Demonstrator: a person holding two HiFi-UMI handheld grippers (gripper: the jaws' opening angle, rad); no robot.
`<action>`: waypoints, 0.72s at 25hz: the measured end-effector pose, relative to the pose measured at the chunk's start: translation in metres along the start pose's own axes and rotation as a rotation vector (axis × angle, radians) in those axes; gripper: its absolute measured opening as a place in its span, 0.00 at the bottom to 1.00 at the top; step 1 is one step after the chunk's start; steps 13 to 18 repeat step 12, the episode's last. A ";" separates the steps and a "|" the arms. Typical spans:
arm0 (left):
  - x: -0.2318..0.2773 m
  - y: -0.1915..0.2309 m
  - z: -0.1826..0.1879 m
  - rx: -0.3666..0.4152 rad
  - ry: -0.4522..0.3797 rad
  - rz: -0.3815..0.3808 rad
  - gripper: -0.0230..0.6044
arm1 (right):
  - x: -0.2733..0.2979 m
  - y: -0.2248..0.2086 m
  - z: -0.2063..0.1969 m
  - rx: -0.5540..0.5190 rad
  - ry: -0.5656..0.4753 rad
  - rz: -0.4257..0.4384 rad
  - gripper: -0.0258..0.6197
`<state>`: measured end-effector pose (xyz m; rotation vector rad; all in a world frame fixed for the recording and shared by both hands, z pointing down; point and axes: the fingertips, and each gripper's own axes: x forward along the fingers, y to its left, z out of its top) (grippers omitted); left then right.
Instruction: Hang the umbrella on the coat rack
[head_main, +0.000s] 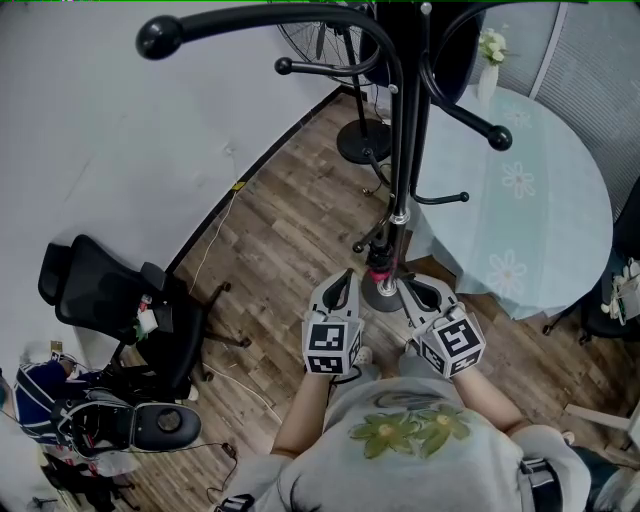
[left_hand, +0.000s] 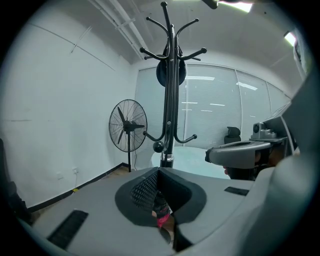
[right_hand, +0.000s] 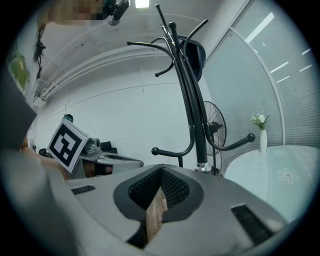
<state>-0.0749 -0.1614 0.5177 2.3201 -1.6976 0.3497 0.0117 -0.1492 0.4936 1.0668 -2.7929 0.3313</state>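
The black coat rack (head_main: 400, 130) rises in front of me, its curved hooks spreading overhead; it also shows in the left gripper view (left_hand: 169, 100) and the right gripper view (right_hand: 192, 110). Low on its pole sits a dark thing with a pink-red band (head_main: 380, 266), which looks like the folded umbrella; a pink bit (left_hand: 162, 218) shows through the left jaws' gap. My left gripper (head_main: 350, 278) (left_hand: 159, 171) is shut just left of it; I cannot tell whether it pinches anything. My right gripper (head_main: 408, 288) (right_hand: 161, 168) is shut to its right, with only floor behind the gap.
A round table with a pale flowered cloth (head_main: 540, 200) and a vase of flowers (head_main: 490, 60) stands right of the rack. A standing fan (left_hand: 127, 125) is behind it by the white wall. A black office chair (head_main: 110, 300) and bags are at the left.
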 end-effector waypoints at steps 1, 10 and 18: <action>0.000 -0.001 0.001 0.001 -0.002 -0.003 0.04 | 0.000 0.000 0.000 0.001 0.000 0.001 0.04; 0.002 -0.003 0.001 0.008 0.001 -0.018 0.04 | 0.002 -0.001 0.000 0.004 0.006 -0.001 0.04; 0.002 -0.003 0.002 0.009 -0.001 -0.020 0.04 | 0.003 -0.001 0.000 0.005 0.006 -0.002 0.04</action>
